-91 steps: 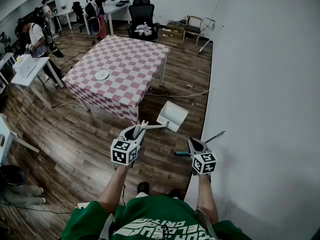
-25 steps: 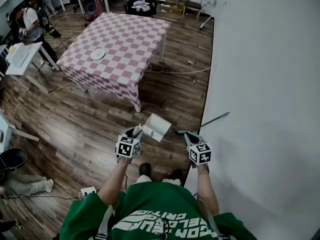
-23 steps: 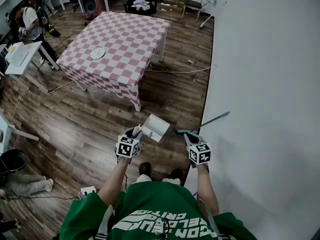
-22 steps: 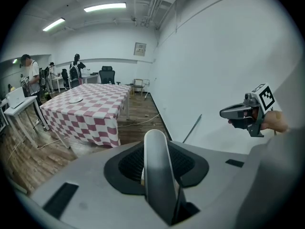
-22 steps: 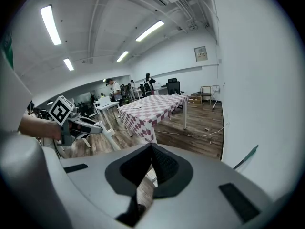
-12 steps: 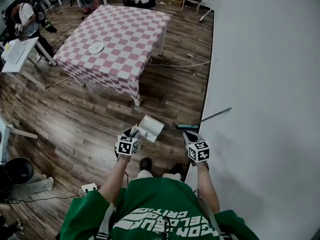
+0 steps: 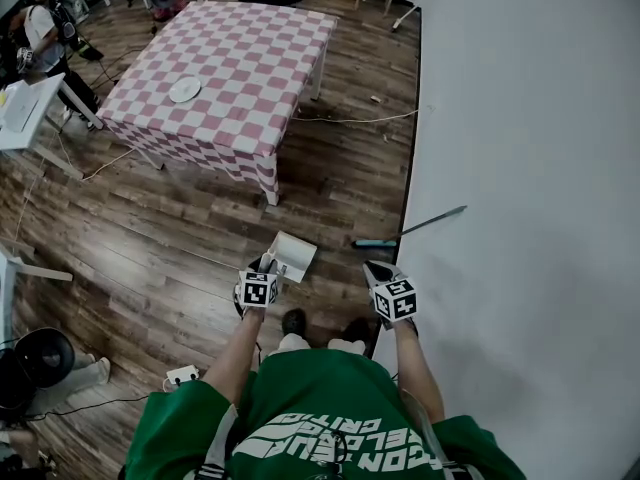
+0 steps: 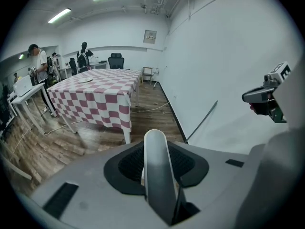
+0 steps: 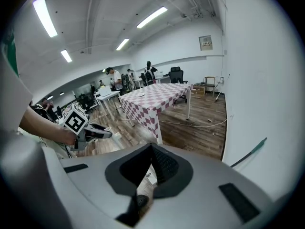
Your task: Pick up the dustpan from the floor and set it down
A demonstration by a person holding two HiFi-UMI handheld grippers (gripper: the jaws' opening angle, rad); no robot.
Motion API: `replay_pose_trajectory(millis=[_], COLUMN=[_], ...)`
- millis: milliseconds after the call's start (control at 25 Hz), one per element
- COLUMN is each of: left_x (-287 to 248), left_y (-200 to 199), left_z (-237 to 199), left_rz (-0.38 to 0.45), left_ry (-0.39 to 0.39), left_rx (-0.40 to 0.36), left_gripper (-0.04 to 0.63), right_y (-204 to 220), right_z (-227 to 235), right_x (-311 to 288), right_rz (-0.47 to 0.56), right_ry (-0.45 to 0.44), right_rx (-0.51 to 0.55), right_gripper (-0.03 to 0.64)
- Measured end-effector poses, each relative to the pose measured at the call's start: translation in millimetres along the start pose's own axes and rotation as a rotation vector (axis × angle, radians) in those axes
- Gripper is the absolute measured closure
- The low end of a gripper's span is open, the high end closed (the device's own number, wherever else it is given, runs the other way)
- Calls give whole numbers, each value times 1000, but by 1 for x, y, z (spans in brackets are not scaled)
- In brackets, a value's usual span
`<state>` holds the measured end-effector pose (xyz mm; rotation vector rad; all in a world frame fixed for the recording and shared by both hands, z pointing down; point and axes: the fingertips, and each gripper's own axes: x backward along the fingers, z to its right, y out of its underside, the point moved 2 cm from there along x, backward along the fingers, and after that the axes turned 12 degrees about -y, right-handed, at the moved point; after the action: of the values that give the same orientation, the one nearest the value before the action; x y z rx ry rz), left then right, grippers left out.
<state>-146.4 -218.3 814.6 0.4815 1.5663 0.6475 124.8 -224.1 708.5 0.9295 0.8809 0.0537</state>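
Checkered table point(image 7: 250, 68), broom point(image 7: 376, 242) beyond dustpan point(image 7: 292, 255)

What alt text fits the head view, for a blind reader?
From above, a person in a green shirt holds a dustpan by its handle in the left gripper, close to the wooden floor. The right gripper holds nothing; a broom leans on the wall.
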Motion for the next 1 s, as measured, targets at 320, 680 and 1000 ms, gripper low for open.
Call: replay_pose_trajectory(millis=[320,680,1000], left_x=[-21,-38,-48], left_y=[16,32,44], left_z=[-24,-30,-30], left_rz=[-32,-46,-62], left_ry=[-30,-20,-9], left_rx=[20,-11,-20], left_gripper=[472,471,471], right_y=[6,11,13], right_z=[-3,-2,-2], right_x=[-15,-27,-32], right_rz=[-18,-40,-64], right_ry=[5,10,10], right_rx=[-23,-44,-46], right_gripper=[609,609,609])
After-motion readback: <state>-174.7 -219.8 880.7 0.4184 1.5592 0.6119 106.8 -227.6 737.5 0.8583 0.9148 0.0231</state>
